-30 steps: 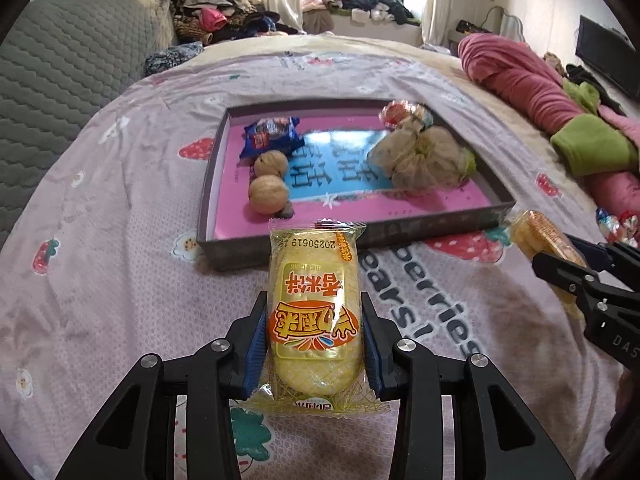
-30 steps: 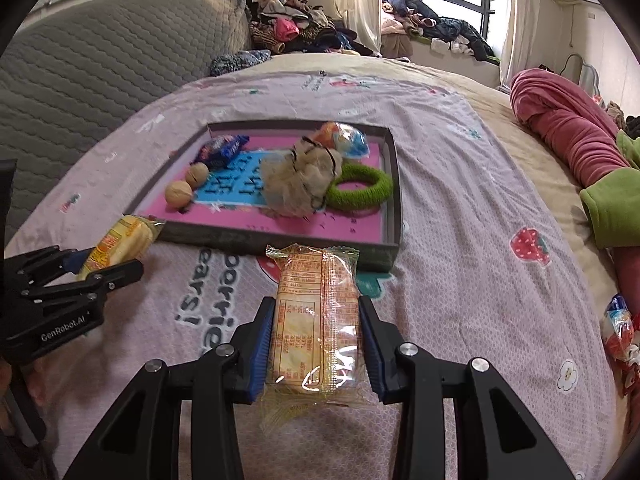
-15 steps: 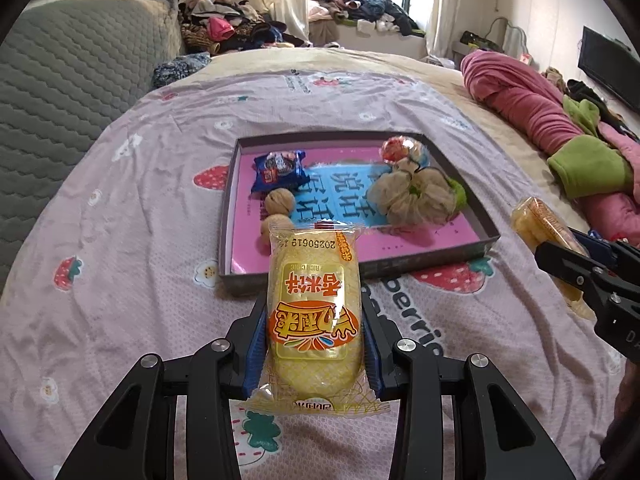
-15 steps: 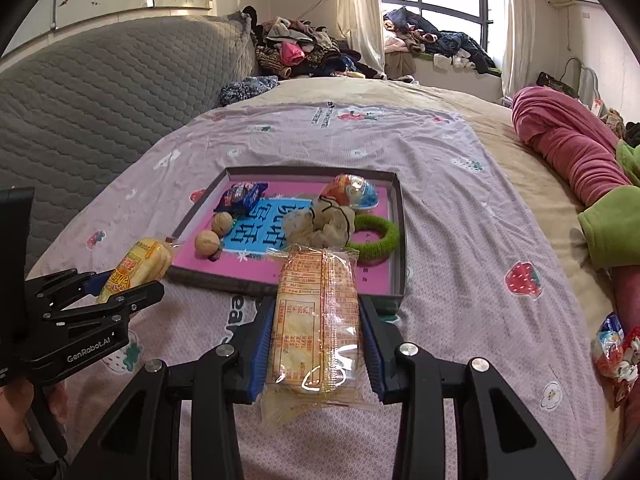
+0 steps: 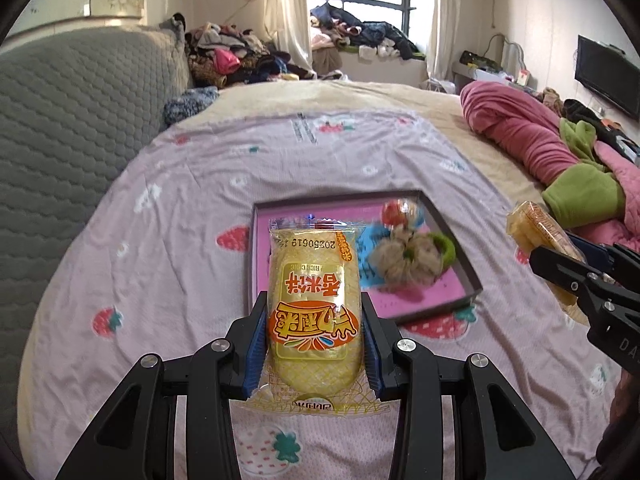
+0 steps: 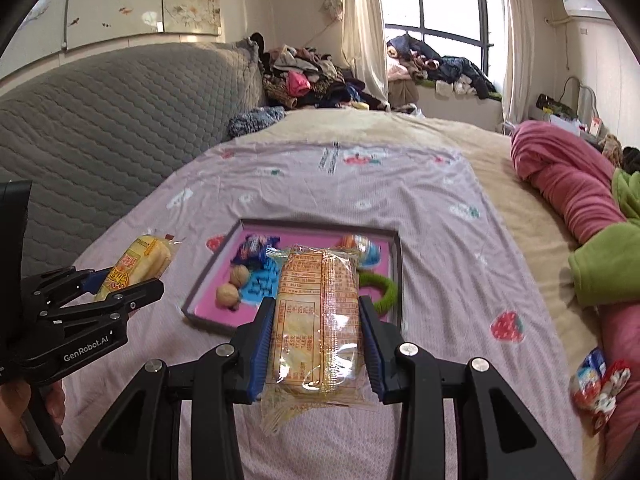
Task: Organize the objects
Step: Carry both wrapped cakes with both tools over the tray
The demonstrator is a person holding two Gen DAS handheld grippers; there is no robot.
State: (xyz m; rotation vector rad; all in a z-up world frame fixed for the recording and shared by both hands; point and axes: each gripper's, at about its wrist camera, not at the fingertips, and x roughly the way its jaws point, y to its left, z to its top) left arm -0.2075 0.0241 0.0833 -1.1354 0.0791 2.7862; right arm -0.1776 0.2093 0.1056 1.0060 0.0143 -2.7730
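My left claw (image 5: pixel 314 336) pinches a yellow rice cake (image 5: pixel 313 300) by its long sides, wrapper end sticking out toward the camera. My right claw (image 6: pixel 316 344) pinches a clear cracker pack (image 6: pixel 316 320) the same way, its fingers pressed against both edges. Both packs are held in the air above the bed (image 6: pixel 440 240), on the near side of the tray (image 6: pixel 394 240).

The tray lies flat on the strawberry-print sheet (image 5: pixel 192 216), dark rim around a pink floor. In it, seen from the right wrist: two walnuts (image 6: pixel 234 286) side by side near the left front corner, a blue candy bag (image 6: pixel 252 250) behind them, a green ring (image 6: pixel 384 290) to the right, and a round wrapped sweet (image 6: pixel 362 246) at the back. From the left wrist a tan scrunchie (image 5: pixel 404 260) sits against the ring.

A pink blanket (image 6: pixel 568 184) is bunched along the bed's right side.
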